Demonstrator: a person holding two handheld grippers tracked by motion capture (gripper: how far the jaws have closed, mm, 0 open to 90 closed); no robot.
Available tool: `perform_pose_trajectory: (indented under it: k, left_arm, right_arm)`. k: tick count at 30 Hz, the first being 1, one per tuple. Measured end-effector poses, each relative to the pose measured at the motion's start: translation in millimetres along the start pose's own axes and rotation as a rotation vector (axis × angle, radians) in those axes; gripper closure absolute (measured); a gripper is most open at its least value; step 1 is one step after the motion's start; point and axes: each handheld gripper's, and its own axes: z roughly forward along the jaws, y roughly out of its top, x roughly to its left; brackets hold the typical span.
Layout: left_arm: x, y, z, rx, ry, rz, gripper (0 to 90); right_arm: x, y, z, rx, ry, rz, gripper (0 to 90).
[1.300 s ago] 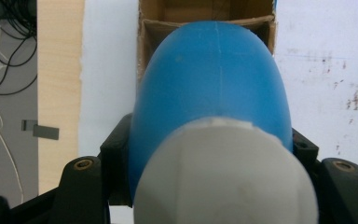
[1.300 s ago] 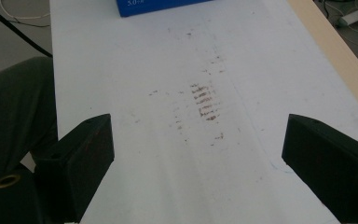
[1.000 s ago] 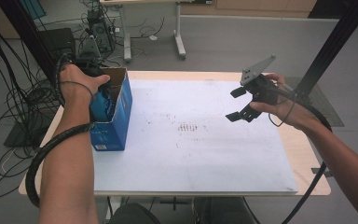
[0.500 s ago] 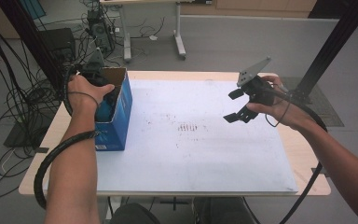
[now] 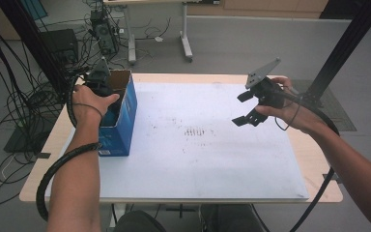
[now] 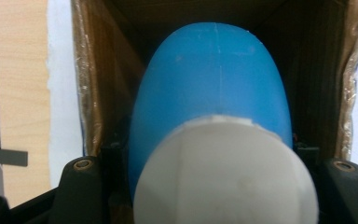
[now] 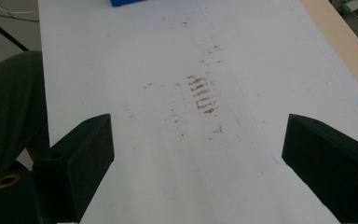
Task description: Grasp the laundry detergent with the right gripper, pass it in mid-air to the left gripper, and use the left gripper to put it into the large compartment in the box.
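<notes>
From the high view, your left hand-held gripper (image 5: 99,89) now sits down inside the open top of the blue box (image 5: 121,121) at the left edge of the worktop (image 5: 198,159), and compared with a second ago your wrist has drawn back a little toward the box's far end and turned more upright, which reads as a lift starting, not a deeper reach. Your right hand-held gripper (image 5: 245,107) hangs over the right half of the white sheet (image 5: 207,164), jaws wide apart and empty, barely shifted from where it was. In the left gripper view, a blue bottle (image 6: 214,88) with a white cap (image 6: 223,172) lies between the two black jaws, its cap end toward the camera and its body running away into the brown cardboard interior of the box (image 6: 93,93); the jaws stand tight against both sides of the bottle near the cap, so you appear to have closed on it, though the contact points themselves are hidden behind the cap. The bottle is not out yet. In the right gripper view, the open jaws frame bare sheet (image 7: 242,186) with a patch of brownish smudges (image 7: 203,95), and a corner of the box (image 7: 128,2) shows at the top edge. That cleared area looks like the natural place to set the bottle once you raise it past the box walls.
</notes>
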Motion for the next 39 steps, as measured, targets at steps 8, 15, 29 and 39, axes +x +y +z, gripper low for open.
perform_pose_trajectory:
  k: [8,15,29,39]
  left_arm:
    - [-0.1,-2.9,6.4,0.008,-0.001,-0.002,37.8]
    - [0.4,-3.2,7.0,0.008,-0.003,-0.001,37.7]
    - [-1.9,-2.3,7.6,0.009,0.004,-0.008,37.6]
    - [-0.2,-3.4,7.6,0.007,-0.002,-0.011,37.5]
  right_arm:
    - [0.0,-0.4,-2.7,0.006,-0.008,0.004,9.1]
    - [-1.0,-0.2,-5.1,0.011,-0.019,0.000,9.3]
    - [-5.2,-2.0,-18.7,0.013,-0.051,0.002,9.5]
    - [-4.7,-2.6,-17.0,0.021,-0.051,0.000,9.5]
